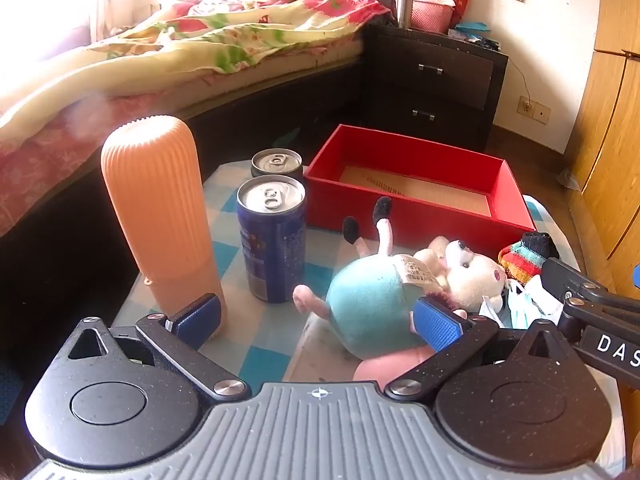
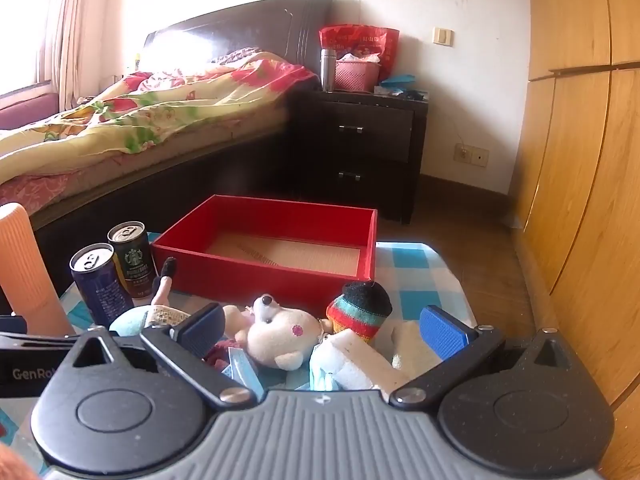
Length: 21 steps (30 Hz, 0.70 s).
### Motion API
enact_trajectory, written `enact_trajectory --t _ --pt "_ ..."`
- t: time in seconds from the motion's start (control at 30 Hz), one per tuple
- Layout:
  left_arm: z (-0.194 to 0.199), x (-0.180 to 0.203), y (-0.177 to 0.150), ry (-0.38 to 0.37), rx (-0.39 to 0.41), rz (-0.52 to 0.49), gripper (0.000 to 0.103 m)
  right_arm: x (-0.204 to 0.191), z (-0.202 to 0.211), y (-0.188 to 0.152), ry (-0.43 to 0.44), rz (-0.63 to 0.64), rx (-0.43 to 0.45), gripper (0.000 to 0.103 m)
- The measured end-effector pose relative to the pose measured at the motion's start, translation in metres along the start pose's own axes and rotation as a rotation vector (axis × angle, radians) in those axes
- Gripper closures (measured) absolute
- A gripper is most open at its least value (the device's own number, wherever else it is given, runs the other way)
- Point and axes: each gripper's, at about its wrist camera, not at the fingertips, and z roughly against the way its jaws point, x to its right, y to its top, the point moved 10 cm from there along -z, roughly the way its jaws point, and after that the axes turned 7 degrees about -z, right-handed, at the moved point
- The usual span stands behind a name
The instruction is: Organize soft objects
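**Both grippers wide open over the soft pile, nothing held**

The left gripper (image 1: 316,320) stands at its widest with nothing in it; the plush toy (image 1: 372,304) lies just ahead, its blue body touching or nearly touching the right-hand pad, too close to tell. The right gripper (image 2: 322,330) is equally wide and empty, with the white foam block (image 2: 360,360), a striped knit piece (image 2: 360,312) and face masks (image 2: 240,368) lying between or just beyond its fingers.

The red box (image 1: 404,152), empty, sits straight ahead of both grippers, beyond the pile. I judge it the likely destination.

Risks, as I read them: to the left gripper's left, the orange ribbed bottle (image 1: 160,216) stands almost against its left finger, and two cans (image 1: 272,236) stand just beyond; a sideways swing could topple them. The soft things overlap, so a grab may drag neighbours along. The grippers are close together and could collide.

Everything rests on a blue-checked cloth (image 2: 416,272) over a small table. Further ahead are a bed, a dark nightstand, and a wooden wardrobe to the right.
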Motion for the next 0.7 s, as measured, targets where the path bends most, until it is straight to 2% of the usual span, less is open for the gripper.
enact_trajectory --t 0.7 --pt "0.0001 0.0 -0.0004 0.004 0.001 -0.009 0.005 0.0 0.0006 -0.0002 0.003 -0.007 0.001 0.018"
